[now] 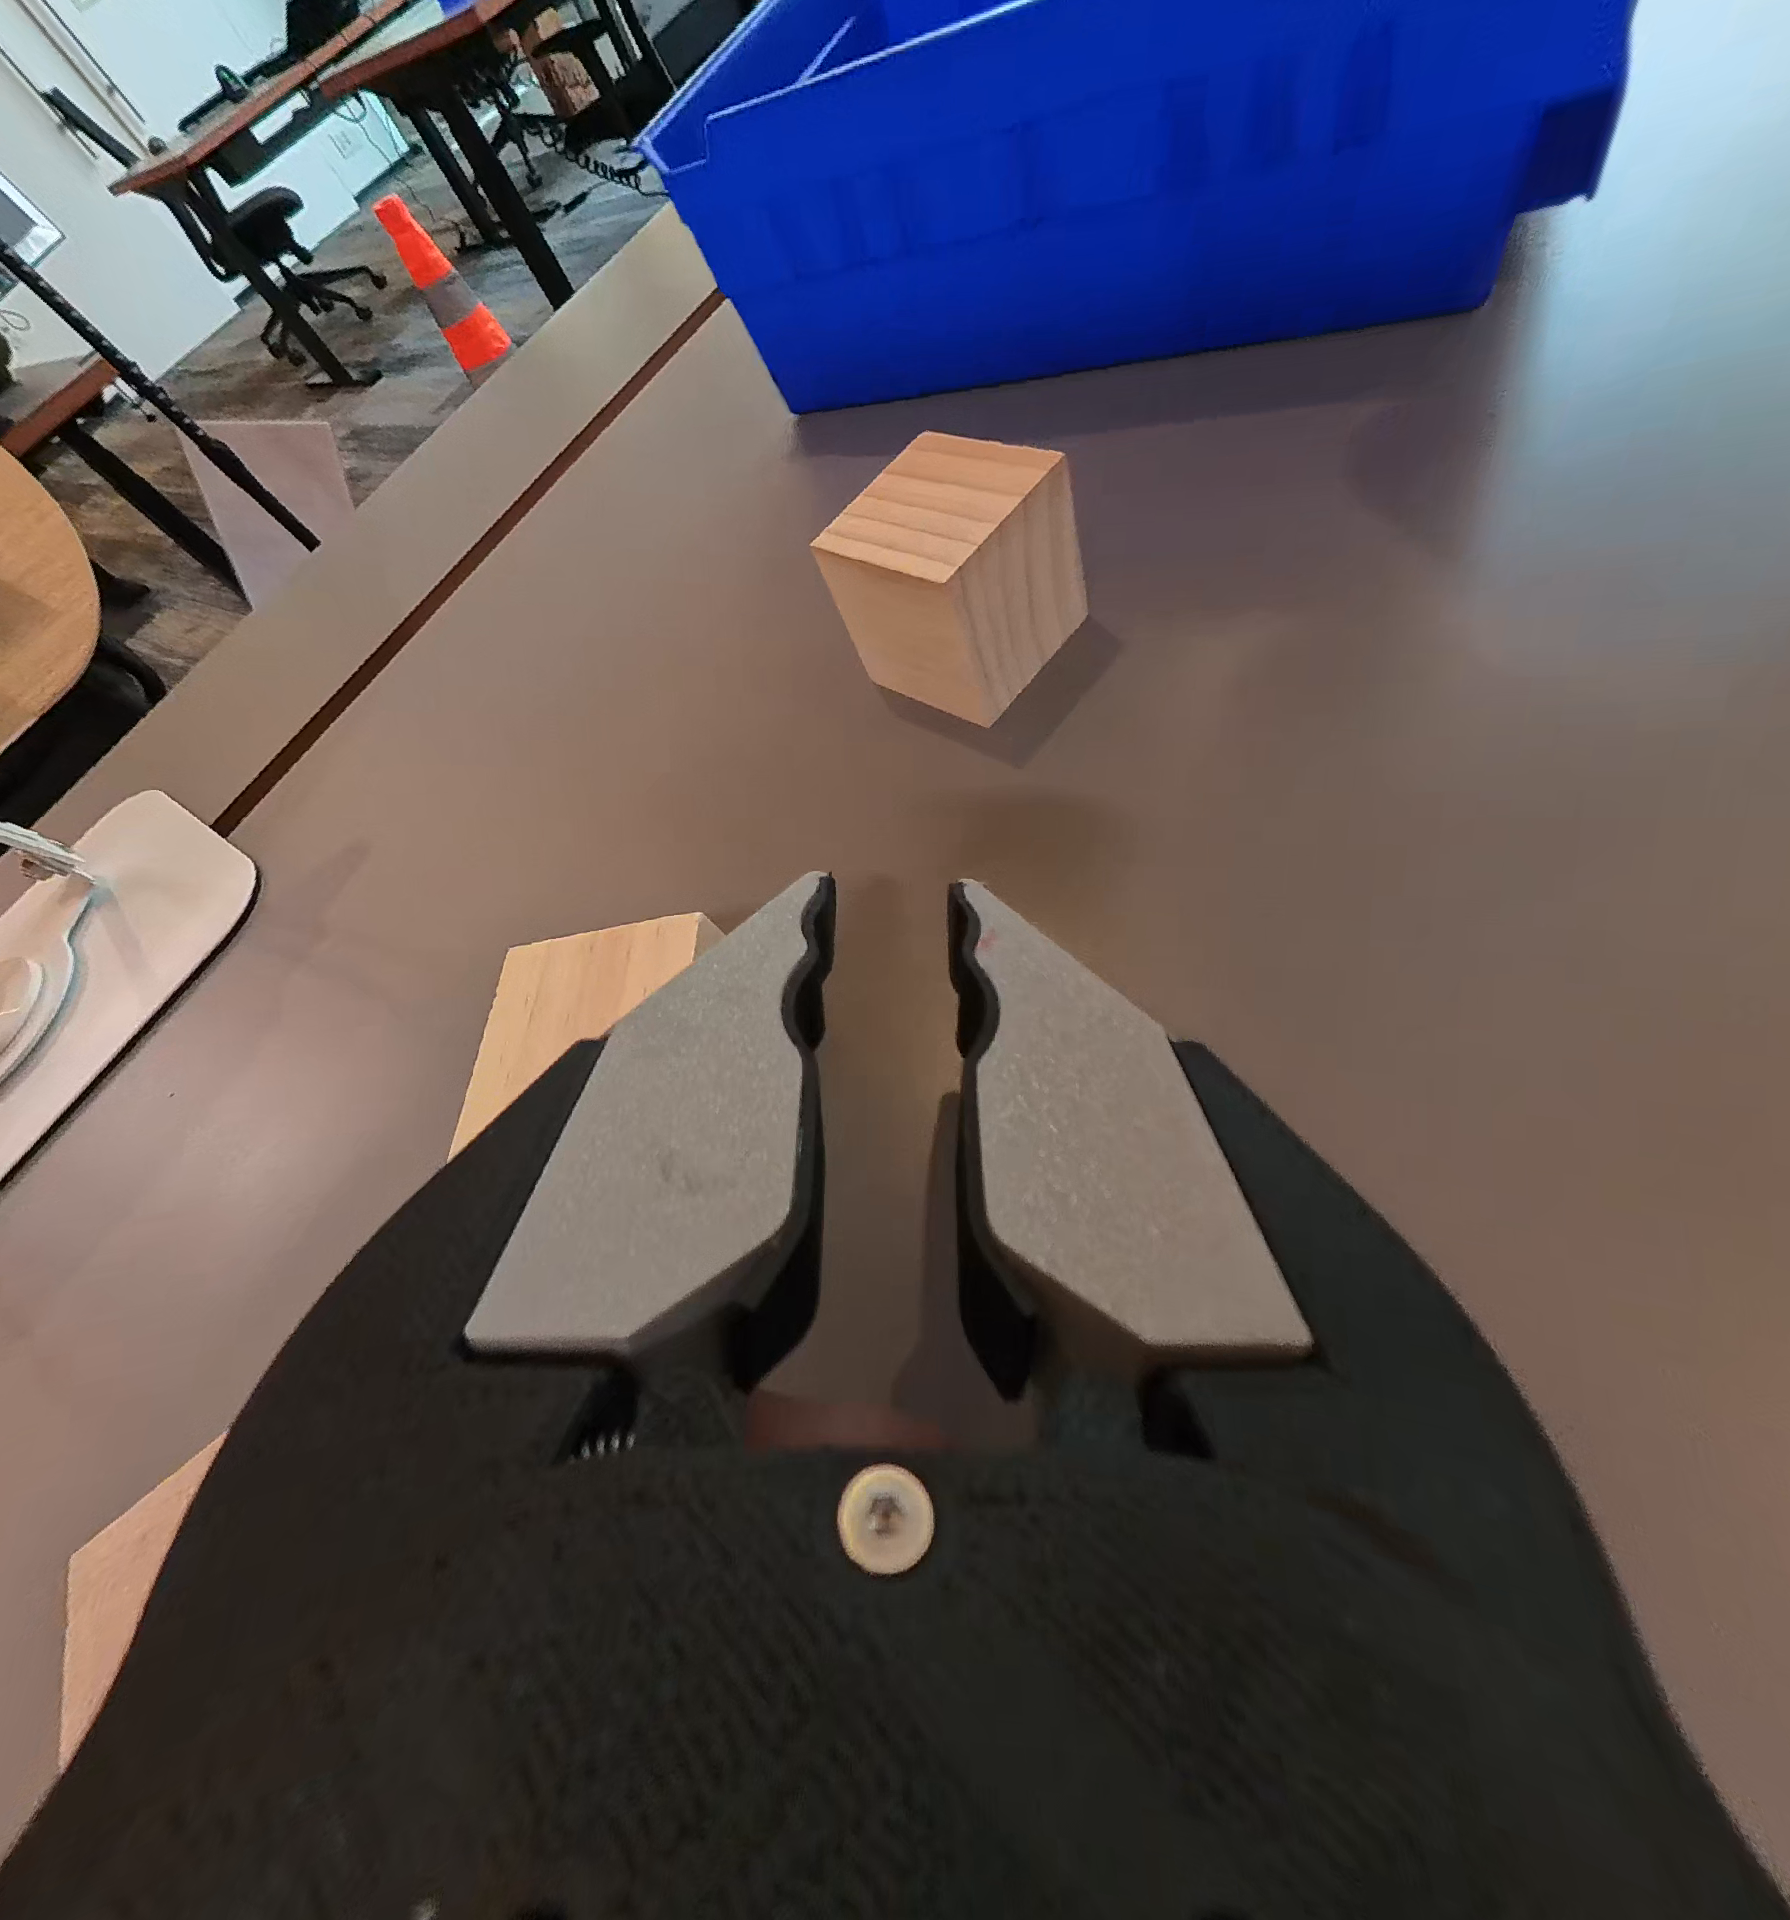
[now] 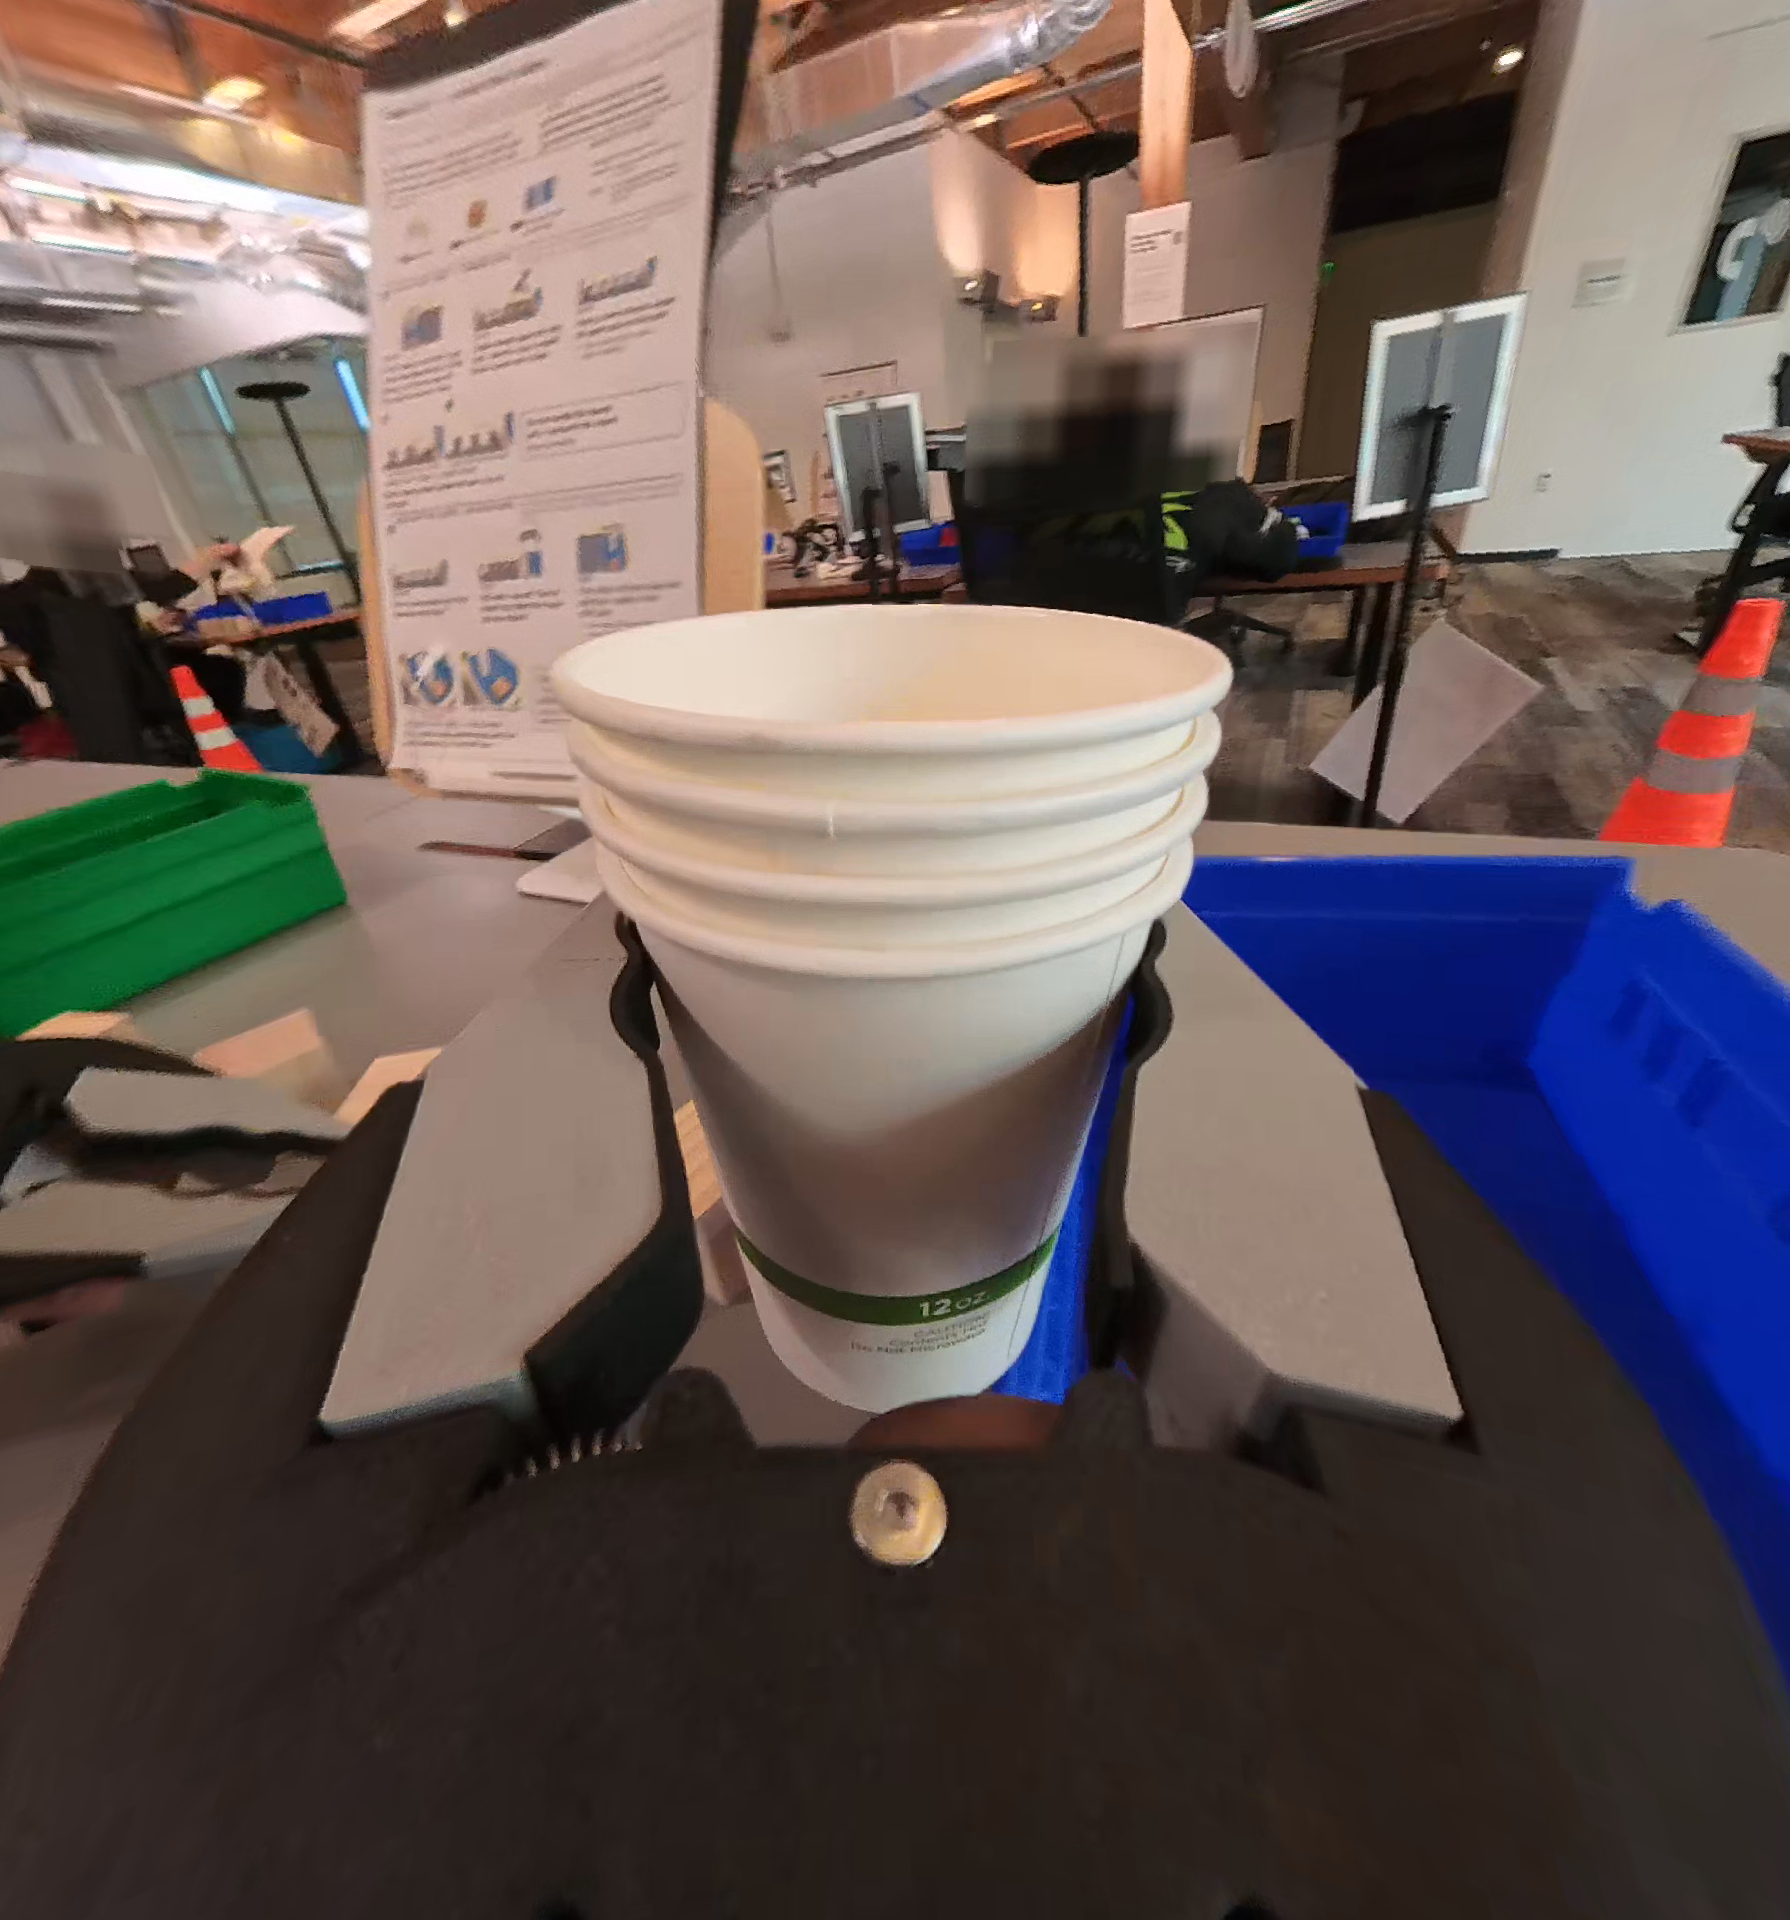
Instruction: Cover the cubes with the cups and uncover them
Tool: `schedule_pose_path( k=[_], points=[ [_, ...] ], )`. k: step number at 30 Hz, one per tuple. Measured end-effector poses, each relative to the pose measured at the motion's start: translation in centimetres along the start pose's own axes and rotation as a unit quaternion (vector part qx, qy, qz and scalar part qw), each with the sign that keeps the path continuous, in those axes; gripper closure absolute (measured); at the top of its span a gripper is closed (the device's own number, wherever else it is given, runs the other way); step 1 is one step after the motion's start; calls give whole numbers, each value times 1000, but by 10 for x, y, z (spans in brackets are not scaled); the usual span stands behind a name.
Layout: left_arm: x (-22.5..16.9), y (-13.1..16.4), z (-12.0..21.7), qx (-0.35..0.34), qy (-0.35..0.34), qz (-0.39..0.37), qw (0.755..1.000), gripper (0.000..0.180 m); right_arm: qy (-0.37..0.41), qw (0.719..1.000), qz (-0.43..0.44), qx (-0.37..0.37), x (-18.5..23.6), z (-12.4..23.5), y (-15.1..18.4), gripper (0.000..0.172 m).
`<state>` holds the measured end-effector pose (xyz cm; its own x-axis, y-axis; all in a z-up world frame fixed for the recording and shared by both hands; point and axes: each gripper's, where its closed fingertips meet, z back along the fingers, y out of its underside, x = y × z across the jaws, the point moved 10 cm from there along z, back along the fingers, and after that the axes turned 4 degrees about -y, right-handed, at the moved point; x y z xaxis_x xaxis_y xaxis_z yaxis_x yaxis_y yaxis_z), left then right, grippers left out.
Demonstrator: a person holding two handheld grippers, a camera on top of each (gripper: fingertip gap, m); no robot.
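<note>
printed text marks the cup stack [image 2: 886, 1091] and the poster [image 2: 532, 416].

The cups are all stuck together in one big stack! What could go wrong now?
1. The right gripper holds a nested stack of white paper cups. Turning it over a cube could bring down the whole stack, or let inner cups slide out.
2. The blue bin sits close beside the stack, so a swing might bump it.
3. A wooden cube stands skewed on the table; a poorly centred cup rim could land on a corner and tip.
</note>
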<state>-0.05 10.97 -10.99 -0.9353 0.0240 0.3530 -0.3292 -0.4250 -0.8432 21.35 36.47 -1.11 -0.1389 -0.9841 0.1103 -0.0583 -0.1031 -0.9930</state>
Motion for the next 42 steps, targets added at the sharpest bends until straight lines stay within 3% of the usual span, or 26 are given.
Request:
schedule_pose_path(
  k=[10, 18, 28, 30, 34, 42],
  points=[
    [-2, 1, -2, 6, 6, -4, 1000, 160, 38, 999, 24, -13, -55, -15, -30, 81],
    [-5, 3, -5, 17, 10, -13, 1000, 160, 71, 990, 33, 119, -121, -75, 7, 80],
    [-8, 3, -5, 23, 15, -27, 999, 160, 74, 992, 10, 106, -165, -130, 28, 80],
    [-10, 3, -5, 23, 17, -29, 999, 160, 78, 990, -2, 116, -171, -137, 37, 79],
    [-9, 1, -4, 18, 15, -29, 999, 160, 79, 975, -8, 207, -177, -144, 68, 76],
    [-3, 2, -2, 15, 9, -18, 1000, 160, 87, 960, 37, 263, -158, -124, 58, 77]
  ],
)
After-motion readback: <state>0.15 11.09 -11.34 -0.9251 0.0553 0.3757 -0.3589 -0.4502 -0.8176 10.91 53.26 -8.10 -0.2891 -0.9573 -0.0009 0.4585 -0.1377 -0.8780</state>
